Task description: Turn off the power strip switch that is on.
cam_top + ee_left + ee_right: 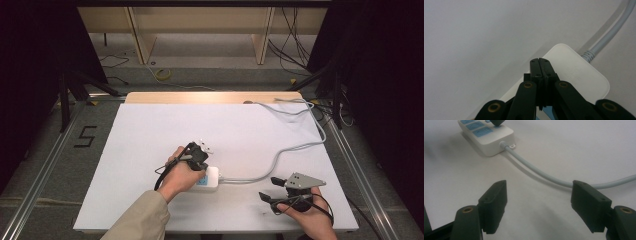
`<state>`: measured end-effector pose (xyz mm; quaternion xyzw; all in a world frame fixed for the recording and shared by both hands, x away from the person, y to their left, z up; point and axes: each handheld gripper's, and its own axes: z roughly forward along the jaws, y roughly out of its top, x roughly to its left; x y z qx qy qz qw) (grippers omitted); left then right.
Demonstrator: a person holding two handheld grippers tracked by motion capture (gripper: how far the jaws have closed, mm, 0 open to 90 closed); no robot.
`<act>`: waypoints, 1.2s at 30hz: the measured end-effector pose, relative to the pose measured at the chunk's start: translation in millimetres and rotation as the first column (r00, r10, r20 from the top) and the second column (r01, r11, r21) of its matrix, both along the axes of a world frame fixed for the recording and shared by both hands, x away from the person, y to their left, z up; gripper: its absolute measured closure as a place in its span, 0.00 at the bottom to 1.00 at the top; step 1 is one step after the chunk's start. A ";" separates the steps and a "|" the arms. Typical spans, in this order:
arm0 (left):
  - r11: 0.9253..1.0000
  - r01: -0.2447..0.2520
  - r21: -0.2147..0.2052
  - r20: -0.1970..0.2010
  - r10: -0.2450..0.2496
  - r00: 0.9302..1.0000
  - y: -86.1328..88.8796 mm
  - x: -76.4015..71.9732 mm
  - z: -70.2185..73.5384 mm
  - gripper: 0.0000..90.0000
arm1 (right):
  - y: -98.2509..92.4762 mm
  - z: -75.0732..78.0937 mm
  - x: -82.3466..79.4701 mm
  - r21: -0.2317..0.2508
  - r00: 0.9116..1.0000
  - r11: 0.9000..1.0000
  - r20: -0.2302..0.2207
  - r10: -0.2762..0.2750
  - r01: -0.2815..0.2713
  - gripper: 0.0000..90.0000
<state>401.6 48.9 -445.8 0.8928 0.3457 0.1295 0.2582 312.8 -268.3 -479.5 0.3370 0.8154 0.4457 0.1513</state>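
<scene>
We see the white power strip [209, 178] lying near the front edge of the worktop [150, 135], approx. mid-width. Its grey cable [280, 155] runs to the far right corner. Left hand-held gripper [540, 65]: jaws pressed together, tips just above the strip's top. Right hand-held gripper [539, 205]: jaws spread, nothing between them, near the front right corner.

A power strip [209, 178] lies on the desk [150, 140], near its front edge. Its cable [280, 155] runs right and back toward the far right corner. The left claw [196, 156] sits over the strip; the right claw [270, 189] lies right of it, apart.
</scene>
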 end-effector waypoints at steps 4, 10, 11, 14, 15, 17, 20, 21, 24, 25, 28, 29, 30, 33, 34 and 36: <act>1.000 0.000 0.002 0.000 0.000 1.000 -0.3 -0.1 0.1 1.00 | 0.1 0.0 -0.1 0.000 1.000 1.000 0.000 0.000 0.000 0.34; 1.000 0.004 0.015 -0.001 -0.004 1.000 -1.2 0.4 0.6 1.00 | 0.2 0.0 -0.2 0.000 1.000 1.000 0.000 0.000 0.000 0.34; 1.000 0.005 0.015 -0.003 -0.005 1.000 -1.2 0.5 0.8 1.00 | 0.2 0.0 -0.2 0.000 1.000 1.000 0.000 0.000 0.000 0.34; 1.000 0.001 0.015 -0.004 -0.001 1.000 -1.7 0.7 0.8 1.00 | 0.4 0.0 -0.4 -0.001 1.000 1.000 -0.003 0.000 0.000 0.34; 1.000 0.003 0.019 -0.005 -0.003 1.000 -1.9 0.8 1.1 1.00 | 0.4 0.0 -0.4 0.001 1.000 1.000 -0.003 -0.002 0.002 0.34; 1.000 0.005 0.026 -0.006 -0.005 1.000 -2.2 1.0 1.4 1.00 | 0.1 -0.1 -0.1 -0.001 1.000 1.000 0.001 0.000 0.000 0.34; 1.000 0.006 0.025 -0.008 -0.005 1.000 -2.3 1.1 1.4 1.00 | 0.1 0.0 -0.2 -0.001 1.000 1.000 0.000 0.000 0.000 0.34; 1.000 0.006 0.026 -0.010 -0.005 1.000 -2.2 1.1 1.5 1.00 | 0.3 0.0 -0.4 0.001 1.000 1.000 -0.002 -0.002 0.002 0.34; 1.000 0.004 0.027 -0.010 -0.004 1.000 -2.4 1.2 1.6 1.00 | 0.5 0.0 -0.4 0.000 1.000 1.000 -0.003 -0.002 0.002 0.34; 1.000 0.004 0.028 -0.009 -0.003 1.000 -2.6 1.1 1.4 1.00 | 0.5 0.0 -0.4 0.000 1.000 1.000 -0.003 -0.002 0.002 0.34; 1.000 0.004 0.028 -0.010 -0.003 1.000 -2.3 1.3 1.6 1.00 | 0.3 0.0 -0.5 0.000 1.000 1.000 -0.002 -0.002 0.002 0.34; 1.000 0.004 0.028 -0.010 -0.003 1.000 -2.2 1.4 1.6 1.00 | 0.3 0.0 -0.5 0.000 1.000 1.000 -0.003 -0.002 0.002 0.34; 1.000 0.003 0.026 -0.012 -0.003 1.000 -2.1 1.5 1.5 1.00 | 0.3 0.0 -0.5 0.000 1.000 1.000 -0.002 -0.002 0.002 0.34; 1.000 -0.003 0.019 -0.018 0.003 1.000 -2.7 1.6 0.4 1.00 | 0.4 0.0 -0.5 0.000 1.000 1.000 -0.002 -0.002 0.002 0.34; 1.000 0.000 0.022 -0.015 0.001 1.000 -2.8 1.5 0.5 1.00 | 0.4 0.0 -0.6 0.000 1.000 1.000 -0.003 -0.001 0.001 0.34; 1.000 -0.003 0.019 -0.014 0.003 1.000 -3.1 1.4 0.4 1.00 | 0.4 0.1 -0.6 0.000 1.000 1.000 -0.002 -0.001 0.001 0.34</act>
